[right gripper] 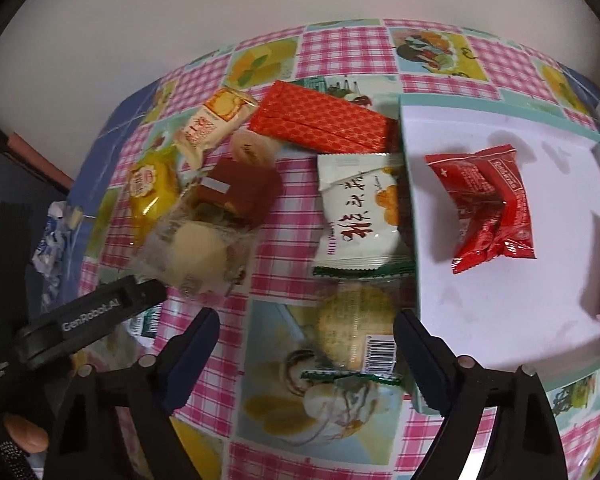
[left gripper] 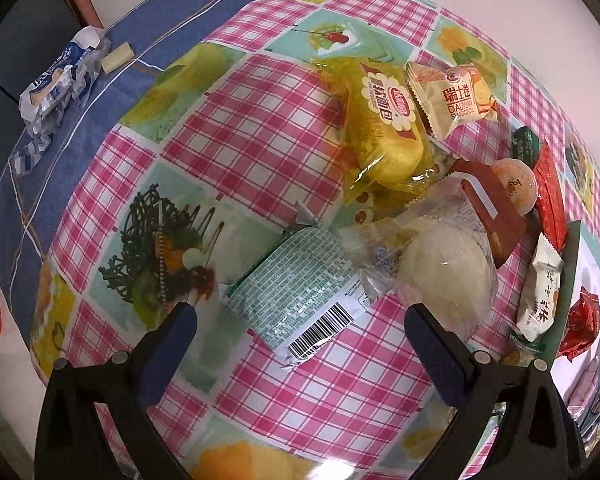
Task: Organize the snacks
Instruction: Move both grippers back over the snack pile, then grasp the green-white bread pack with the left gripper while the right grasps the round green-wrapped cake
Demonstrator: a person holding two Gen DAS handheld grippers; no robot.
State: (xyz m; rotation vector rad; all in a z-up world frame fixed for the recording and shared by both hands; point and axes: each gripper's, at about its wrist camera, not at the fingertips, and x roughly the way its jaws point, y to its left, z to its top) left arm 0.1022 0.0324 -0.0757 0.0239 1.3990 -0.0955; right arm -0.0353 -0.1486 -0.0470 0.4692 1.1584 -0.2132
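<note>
Looking down along our left gripper (left gripper: 300, 320), we see its jaws spread wide and unclenched, straddling a green packet (left gripper: 296, 292) that lies flat on the checked tablecloth (left gripper: 236, 128), barcode end nearest us; the pads do not touch it. Just beside the packet, toward the tray side, sits a clear bag with a pale bun (left gripper: 444, 272), and beyond that a yellow bread pack (left gripper: 384, 120) and a cream roll pack (left gripper: 452, 96). A crumpled blue wrapper (left gripper: 56, 88) lies well apart on the blue cloth near the far left edge.

Our right gripper (right gripper: 306, 344) is likewise released, jaws wide, with a clear-wrapped round cake (right gripper: 352, 332) between them on the cloth; we cannot tell whether either pad touches it. A white pack with a green hem (right gripper: 360, 208) lies just past the cake, leaning against the tray's wall (right gripper: 410, 184). Inside the white tray rests a red packet (right gripper: 488, 204). A red box (right gripper: 320, 120) lies near the far edge, next to the tray's corner.
</note>
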